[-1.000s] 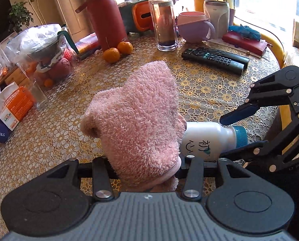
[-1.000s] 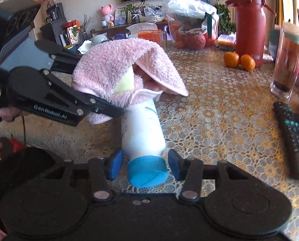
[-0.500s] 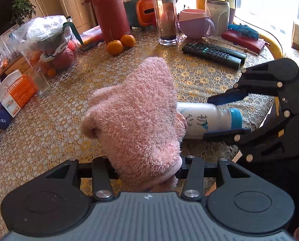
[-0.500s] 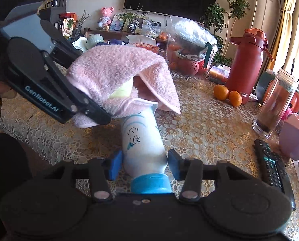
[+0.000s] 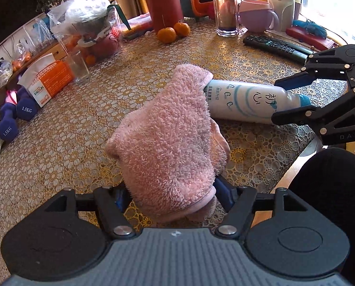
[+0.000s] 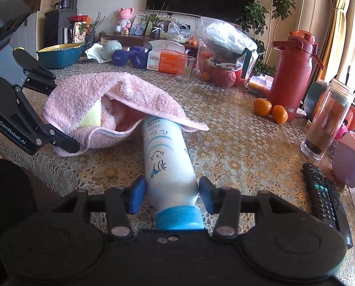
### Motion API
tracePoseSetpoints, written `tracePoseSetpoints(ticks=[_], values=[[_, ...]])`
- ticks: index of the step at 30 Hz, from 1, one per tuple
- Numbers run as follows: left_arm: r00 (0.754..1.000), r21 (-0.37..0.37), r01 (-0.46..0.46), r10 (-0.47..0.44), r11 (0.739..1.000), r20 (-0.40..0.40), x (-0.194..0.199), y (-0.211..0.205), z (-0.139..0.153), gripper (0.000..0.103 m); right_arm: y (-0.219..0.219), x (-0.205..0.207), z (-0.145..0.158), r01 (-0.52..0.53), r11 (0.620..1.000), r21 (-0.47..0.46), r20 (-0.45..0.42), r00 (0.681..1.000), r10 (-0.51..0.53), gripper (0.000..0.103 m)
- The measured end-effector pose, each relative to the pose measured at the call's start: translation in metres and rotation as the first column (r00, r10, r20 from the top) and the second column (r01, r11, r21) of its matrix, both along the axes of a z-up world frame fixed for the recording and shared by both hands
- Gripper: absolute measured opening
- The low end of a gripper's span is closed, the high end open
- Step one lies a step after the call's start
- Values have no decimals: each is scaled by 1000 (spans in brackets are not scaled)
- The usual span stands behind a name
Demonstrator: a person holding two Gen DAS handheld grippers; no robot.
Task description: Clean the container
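Left gripper [image 5: 170, 195]: I see it clamped on the pink towel [image 5: 170, 138], which bulges out in front of my camera.
Right gripper [image 6: 171, 195]: I see its blue pads [image 6: 136, 196] pressing the white bottle [image 6: 167, 159] near the blue cap [image 6: 178, 219].
Bottle: lying horizontal above the table [image 5: 82, 124], its bottom end under the towel's edge.
Table: remote control [image 6: 325, 197] and two oranges [image 6: 270, 110] lie well apart from the bottle.
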State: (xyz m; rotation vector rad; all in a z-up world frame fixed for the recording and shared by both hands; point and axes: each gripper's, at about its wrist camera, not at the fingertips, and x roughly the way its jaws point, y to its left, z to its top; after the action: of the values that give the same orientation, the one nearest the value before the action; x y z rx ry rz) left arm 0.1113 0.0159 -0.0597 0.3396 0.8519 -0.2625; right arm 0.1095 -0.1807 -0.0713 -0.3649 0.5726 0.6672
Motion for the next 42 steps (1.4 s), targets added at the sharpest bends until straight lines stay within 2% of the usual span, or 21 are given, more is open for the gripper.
tracePoseSetpoints(ticks=[1, 2, 5, 11, 12, 13, 14, 18, 21, 25, 29, 32, 34, 39, 42], values=[[1000, 11, 1, -1, 1000, 24, -2, -1, 2, 83, 0, 0, 0, 0, 1000, 0, 0, 1000, 0, 48], [999, 21, 3, -4, 1000, 47, -3, -3, 4, 85, 0, 0, 0, 0, 1000, 1, -1, 1000, 0, 48], [994, 64, 25, -32, 998, 103, 0, -14, 9, 85, 0, 1, 0, 0, 1000, 3, -4, 1000, 0, 48], [993, 121, 61, -73, 991, 95, 18, -28, -2, 85, -1, 1, 0, 0, 1000, 9, -11, 1000, 0, 48], [993, 129, 57, -70, 990, 95, 20, -29, -4, 78, -1, 1, 0, 0, 1000, 8, -11, 1000, 0, 48], [994, 139, 49, -62, 989, 91, 21, -29, -6, 62, -1, 1, 0, 0, 1000, 8, -10, 1000, 0, 48], [995, 137, 39, -51, 990, 86, 21, -28, -8, 60, -1, 1, 0, 1, 1000, 9, -11, 1000, -1, 48], [995, 89, 10, -19, 996, 98, 17, -21, 2, 53, -1, 1, 0, 1, 1000, 9, -11, 1000, -1, 48], [995, 14, 14, -15, 1000, 103, 11, -19, 21, 52, -1, 2, 0, 1, 1000, 10, -12, 1000, -1, 48], [989, -68, 70, -60, 995, 136, -1, -31, 50, 51, -1, 2, 0, 1, 1000, 9, -12, 1000, -1, 48], [977, -125, 165, -145, 978, 158, -11, -56, 68, 51, -2, 2, 1, 2, 1000, 10, -13, 1000, -2, 48], [967, -106, 217, -199, 970, 158, -9, -77, 65, 51, -2, 2, 1, 2, 1000, 11, -14, 1000, -2, 48], [970, -98, 218, -204, 971, 135, 1, -87, 55, 51, -2, 3, 1, 3, 1000, 13, -16, 1000, -3, 48], [988, -154, 147, -139, 977, 65, 32, -80, 38, 51, -3, 2, 1, -3, 1000, 14, -11, 1000, 3, 48], [992, -123, 114, -106, 986, 67, 44, -73, 33, 51, -2, 2, 1, -14, 1000, 5, -1, 1000, 14, 48]])
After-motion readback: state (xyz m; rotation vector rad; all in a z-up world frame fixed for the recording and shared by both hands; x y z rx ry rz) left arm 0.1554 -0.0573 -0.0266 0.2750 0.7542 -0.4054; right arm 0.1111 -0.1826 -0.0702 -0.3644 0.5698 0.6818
